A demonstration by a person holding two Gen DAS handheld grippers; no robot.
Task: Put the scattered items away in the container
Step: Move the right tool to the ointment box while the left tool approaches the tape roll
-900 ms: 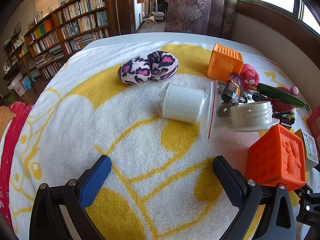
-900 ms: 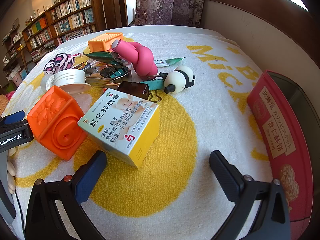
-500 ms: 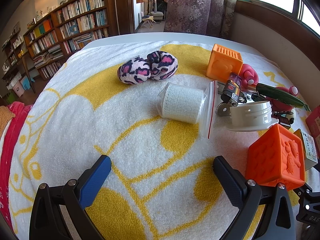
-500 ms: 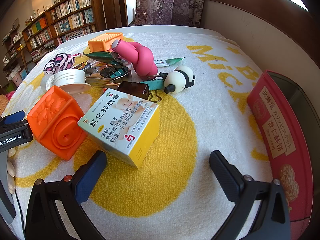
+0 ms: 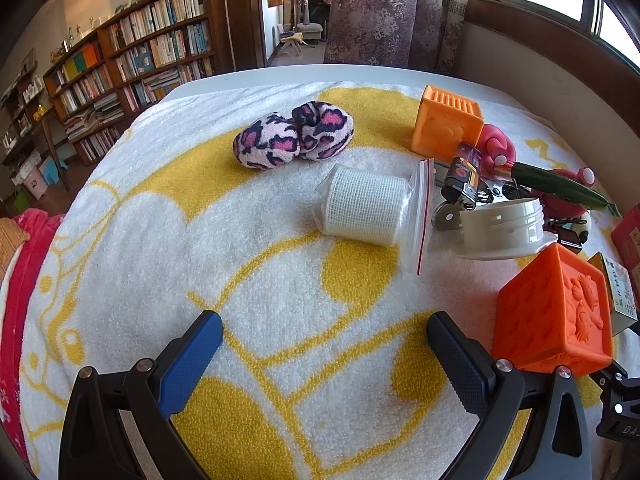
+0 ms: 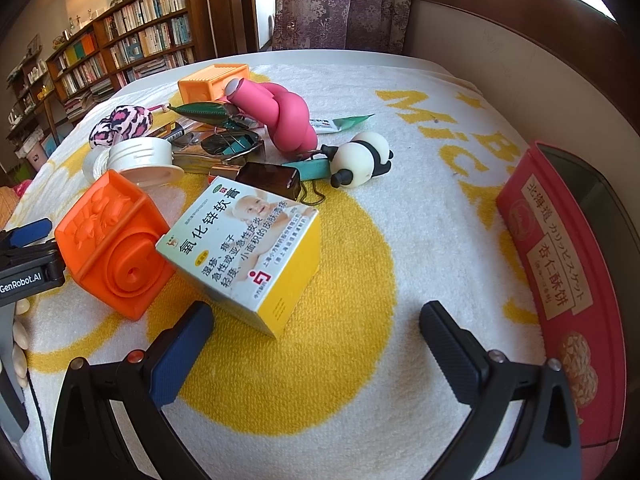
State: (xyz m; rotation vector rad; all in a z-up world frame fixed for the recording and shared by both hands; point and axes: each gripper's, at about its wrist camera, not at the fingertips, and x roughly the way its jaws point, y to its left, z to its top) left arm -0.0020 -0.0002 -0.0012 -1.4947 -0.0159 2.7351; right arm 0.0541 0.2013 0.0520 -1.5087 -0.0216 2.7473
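Landmark: the yellow ointment box [image 6: 244, 252] lay on the towel-covered counter [image 6: 360, 320], just ahead of the right gripper [image 6: 316, 332].
Right gripper: jaws spread wide, nothing between them, tilted down at the towel.
Left gripper [image 5: 324, 344]: jaws also spread wide and empty, over bare towel.
Container: a red biscuit tin [image 6: 560, 280] stood well to the right of the box, at the counter's edge.
Neighbours: an orange cube [image 6: 116, 252] touched the box's left side; a panda toy [image 6: 366, 158] and pink toy [image 6: 280, 116] lay beyond it.
Step, as judged: first pick, nothing yet in the tin.
Advice: straddle the box across its narrow sides, clear of the cube, close squarely, lift before swinging right.
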